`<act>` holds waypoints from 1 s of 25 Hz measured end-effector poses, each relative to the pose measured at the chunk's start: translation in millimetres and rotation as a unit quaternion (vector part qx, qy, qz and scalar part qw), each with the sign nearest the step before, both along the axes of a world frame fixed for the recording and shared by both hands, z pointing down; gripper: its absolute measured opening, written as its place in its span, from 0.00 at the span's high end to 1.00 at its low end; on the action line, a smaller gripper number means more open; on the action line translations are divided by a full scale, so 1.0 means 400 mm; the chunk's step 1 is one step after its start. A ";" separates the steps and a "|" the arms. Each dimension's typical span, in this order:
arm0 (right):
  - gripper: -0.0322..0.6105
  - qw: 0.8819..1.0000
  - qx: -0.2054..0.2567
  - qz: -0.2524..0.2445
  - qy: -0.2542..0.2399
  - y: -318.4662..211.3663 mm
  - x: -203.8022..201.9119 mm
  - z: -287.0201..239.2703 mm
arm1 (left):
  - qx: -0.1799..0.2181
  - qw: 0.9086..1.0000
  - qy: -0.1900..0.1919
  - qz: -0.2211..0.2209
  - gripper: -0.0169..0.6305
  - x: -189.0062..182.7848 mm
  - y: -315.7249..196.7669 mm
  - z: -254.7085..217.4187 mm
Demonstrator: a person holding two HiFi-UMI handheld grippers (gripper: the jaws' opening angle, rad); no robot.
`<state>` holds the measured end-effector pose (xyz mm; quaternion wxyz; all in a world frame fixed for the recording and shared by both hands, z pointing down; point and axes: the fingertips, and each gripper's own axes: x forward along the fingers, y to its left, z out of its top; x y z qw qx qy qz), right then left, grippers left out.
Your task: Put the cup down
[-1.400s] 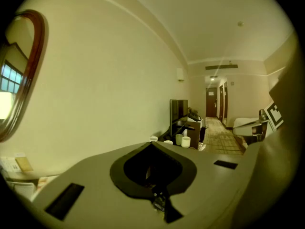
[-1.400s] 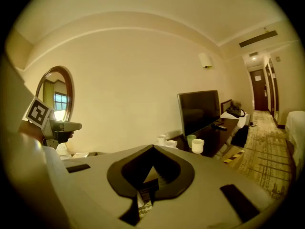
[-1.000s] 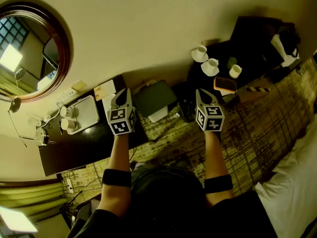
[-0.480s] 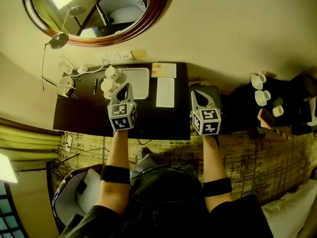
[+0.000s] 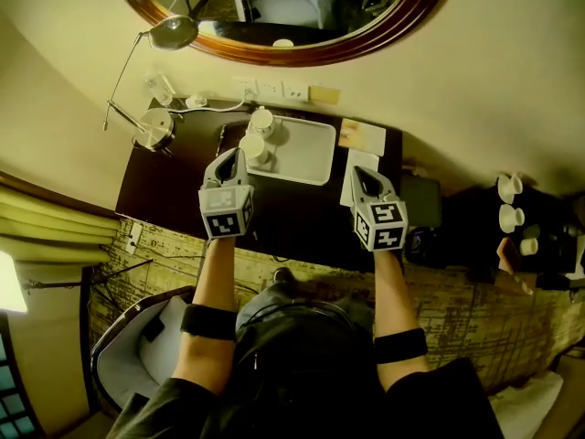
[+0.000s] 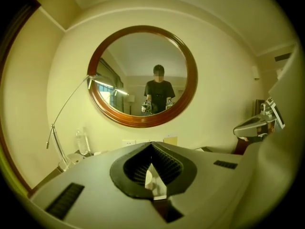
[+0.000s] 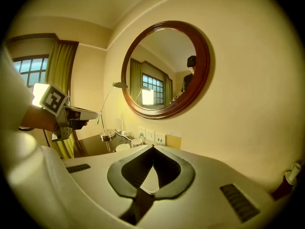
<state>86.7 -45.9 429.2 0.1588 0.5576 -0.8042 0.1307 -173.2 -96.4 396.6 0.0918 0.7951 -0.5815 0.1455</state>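
Note:
Two white cups (image 5: 257,135) stand at the left end of a white tray (image 5: 309,152) on the dark desk (image 5: 178,190) under the round mirror (image 5: 283,12). My left gripper (image 5: 238,154) hovers just in front of those cups, shut and empty. My right gripper (image 5: 357,173) is also shut with nothing in it, over the desk by the tray's right end. In the right gripper view the cups (image 7: 129,144) show past the shut jaws, with the left gripper (image 7: 66,114) at the left. The left gripper view faces the mirror (image 6: 143,75); the right gripper (image 6: 257,125) is at its right edge.
A desk lamp (image 5: 154,128) and a water bottle (image 6: 81,142) stand at the desk's left end, below wall sockets (image 5: 270,89). Papers (image 5: 362,138) lie right of the tray. Three more white cups (image 5: 510,204) sit on a dark side table at far right. A chair (image 5: 137,355) is lower left.
The view has swung from the side table with cups to the desk under the mirror. Both grippers now hang over the desk near the tray, still shut and empty.

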 end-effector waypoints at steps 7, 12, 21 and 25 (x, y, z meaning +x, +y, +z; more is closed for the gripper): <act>0.94 0.998 0.001 -0.056 0.008 -0.069 -0.129 -0.001 | 0.001 1.000 0.014 -0.015 0.97 -0.091 -0.035 -0.004; 0.94 0.995 -0.006 -0.095 0.006 -0.112 -0.146 0.019 | -0.007 0.999 0.014 -0.050 0.97 -0.114 -0.010 0.021; 0.94 0.985 -0.003 -0.170 -0.008 -0.161 -0.138 0.027 | -0.015 0.994 -0.006 -0.112 0.97 -0.071 0.033 -0.050; 0.94 0.980 -0.011 -0.198 -0.020 -0.164 -0.144 0.039 | -0.017 0.991 0.011 -0.136 0.97 -0.038 0.069 0.003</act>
